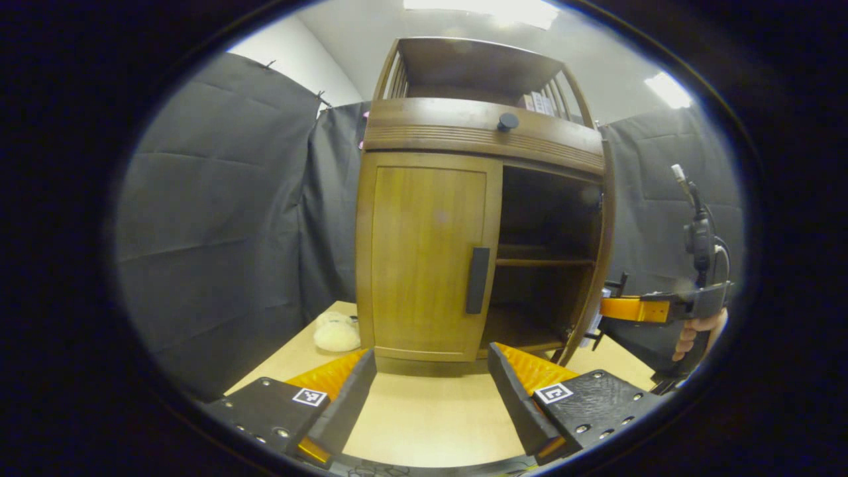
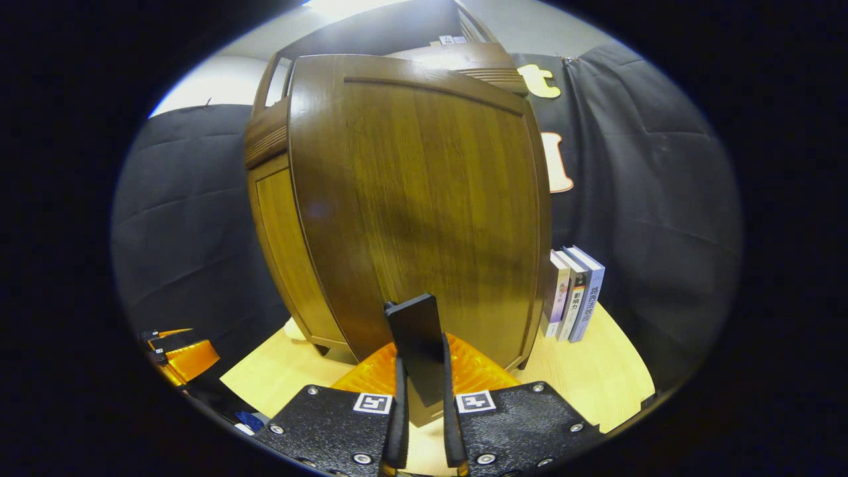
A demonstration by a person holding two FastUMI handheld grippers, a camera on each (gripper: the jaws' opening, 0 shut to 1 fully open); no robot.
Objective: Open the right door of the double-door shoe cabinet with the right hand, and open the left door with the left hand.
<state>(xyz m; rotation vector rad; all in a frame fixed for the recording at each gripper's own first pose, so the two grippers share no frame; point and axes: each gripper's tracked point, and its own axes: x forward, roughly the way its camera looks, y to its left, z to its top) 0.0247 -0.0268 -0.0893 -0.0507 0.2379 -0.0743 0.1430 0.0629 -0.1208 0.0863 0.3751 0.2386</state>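
The wooden shoe cabinet (image 1: 430, 136) stands on a light table. Its left door (image 1: 424, 258) is closed, with a dark upright handle (image 1: 477, 280) at its inner edge. My left gripper (image 1: 432, 361) is open, low in front of that door and short of the handle. The right door (image 2: 430, 199) is swung out; in the left gripper view it (image 1: 596, 265) shows edge-on, baring the dark shelves inside. My right gripper (image 2: 421, 381) is shut on the right door's dark handle (image 2: 414, 331). A hand (image 1: 695, 331) holds that right gripper (image 1: 636, 309).
A drawer with a round dark knob (image 1: 508, 121) sits above the doors. A pale plush object (image 1: 336, 333) lies on the table (image 1: 424, 417) left of the cabinet. Three books (image 2: 573, 295) stand beside the cabinet. Black cloth walls surround the booth.
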